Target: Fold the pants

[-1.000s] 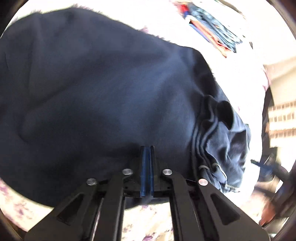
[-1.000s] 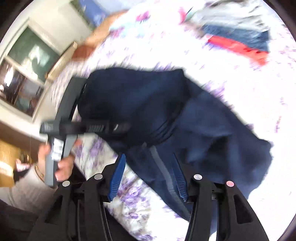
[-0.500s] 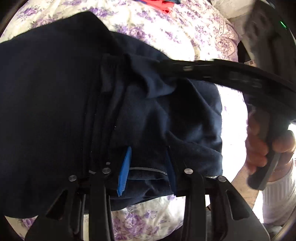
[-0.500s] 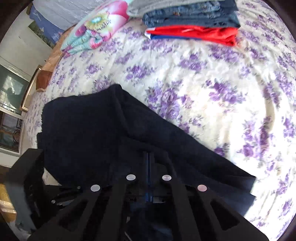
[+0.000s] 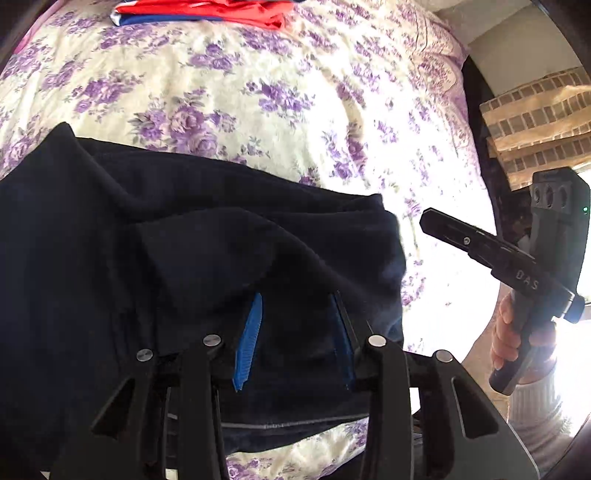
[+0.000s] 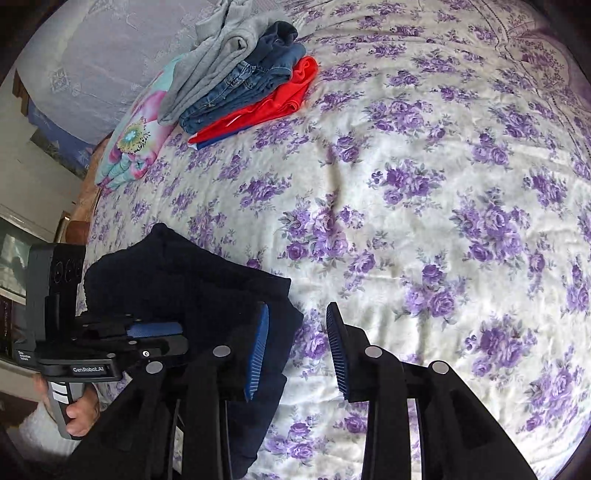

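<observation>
The dark navy pants (image 5: 155,258) lie folded in a bundle on the floral bedsheet (image 5: 280,92). In the right wrist view the pants (image 6: 177,280) sit at the lower left. My left gripper (image 5: 295,328) is open, its blue pads spread over the near hem of the pants with nothing held. My right gripper (image 6: 297,350) is open and empty, just beside the bundle's right edge, over the sheet. The right gripper also shows in the left wrist view (image 5: 517,273), off to the right of the pants. The left gripper shows in the right wrist view (image 6: 110,347).
A stack of folded clothes, grey, denim and red (image 6: 243,81), lies at the far side of the bed next to a flowered pillow (image 6: 136,136). The red garment shows in the left wrist view (image 5: 207,14). A woven basket (image 5: 535,122) stands beyond the bed's right edge.
Both grippers let go of the pants: the left opened first, the right was shut half a second ago and is open now. The pants have gone from spread out to a folded bundle, and both grippers have drawn back.
</observation>
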`<move>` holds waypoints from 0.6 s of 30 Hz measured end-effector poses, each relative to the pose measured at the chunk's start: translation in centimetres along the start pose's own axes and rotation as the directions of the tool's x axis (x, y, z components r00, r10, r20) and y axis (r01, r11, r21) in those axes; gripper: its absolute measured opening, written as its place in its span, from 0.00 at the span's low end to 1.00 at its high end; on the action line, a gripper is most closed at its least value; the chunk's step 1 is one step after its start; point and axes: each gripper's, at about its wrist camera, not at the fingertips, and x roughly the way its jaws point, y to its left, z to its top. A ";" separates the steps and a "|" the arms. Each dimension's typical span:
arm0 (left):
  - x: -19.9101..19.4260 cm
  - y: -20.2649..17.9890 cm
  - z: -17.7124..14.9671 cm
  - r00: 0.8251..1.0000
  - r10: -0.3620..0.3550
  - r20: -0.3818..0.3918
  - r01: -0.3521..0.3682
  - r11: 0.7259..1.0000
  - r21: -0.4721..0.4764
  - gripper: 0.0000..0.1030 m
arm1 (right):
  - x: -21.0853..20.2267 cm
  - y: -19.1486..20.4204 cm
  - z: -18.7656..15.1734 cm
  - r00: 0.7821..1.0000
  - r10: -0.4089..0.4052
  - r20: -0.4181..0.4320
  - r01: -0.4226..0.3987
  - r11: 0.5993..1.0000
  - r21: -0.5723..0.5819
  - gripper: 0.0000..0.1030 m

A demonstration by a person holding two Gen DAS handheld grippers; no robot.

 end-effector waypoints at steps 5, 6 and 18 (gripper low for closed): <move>0.3 -2.5 -1.2 0.999 -0.039 -0.032 0.040 0.999 0.031 0.35 | 2.3 0.8 0.1 0.995 0.052 -0.090 -0.058 0.996 -0.062 0.32; 0.4 -2.9 -1.6 0.998 -0.056 -0.040 0.057 0.998 0.038 0.35 | 2.5 0.9 0.1 0.994 0.051 -0.093 -0.058 0.995 -0.076 0.32; 2.3 -2.7 -7.1 0.994 -0.074 -0.076 0.077 0.996 0.034 0.37 | 4.7 2.0 0.6 0.988 0.049 -0.148 -0.080 0.974 -0.213 0.13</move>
